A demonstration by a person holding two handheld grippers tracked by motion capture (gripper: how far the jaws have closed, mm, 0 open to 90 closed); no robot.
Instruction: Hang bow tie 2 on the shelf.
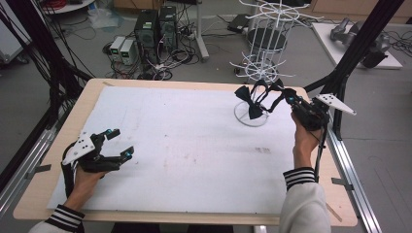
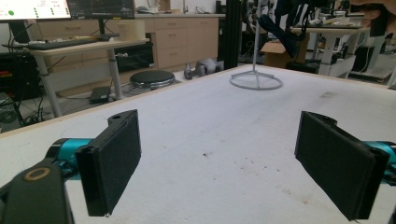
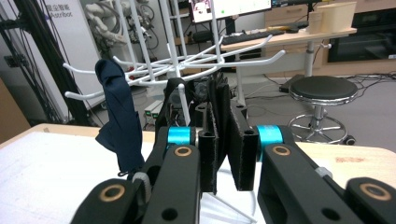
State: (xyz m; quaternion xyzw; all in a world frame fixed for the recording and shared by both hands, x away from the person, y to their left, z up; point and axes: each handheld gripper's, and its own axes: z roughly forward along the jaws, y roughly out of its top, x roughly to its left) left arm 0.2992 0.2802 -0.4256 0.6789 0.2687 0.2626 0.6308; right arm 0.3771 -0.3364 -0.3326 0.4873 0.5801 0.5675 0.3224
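Two grippers over a white mat [image 1: 184,141], right gripper [image 1: 286,97] pinching a black strap [image 3: 219,116] at the small stand [image 1: 251,118] (bow tie [image 1: 245,97] hanging there), left gripper [image 1: 120,144] spread wide, nothing between, white wire rack [image 1: 269,39] behind the table.

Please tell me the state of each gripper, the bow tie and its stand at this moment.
Left gripper: open, holds nothing, low over the white mat.
Right gripper: shut on the bow tie strap.
Bow tie: hanging at the stand, not lying on the mat.
White wire stand: upright on the mat.
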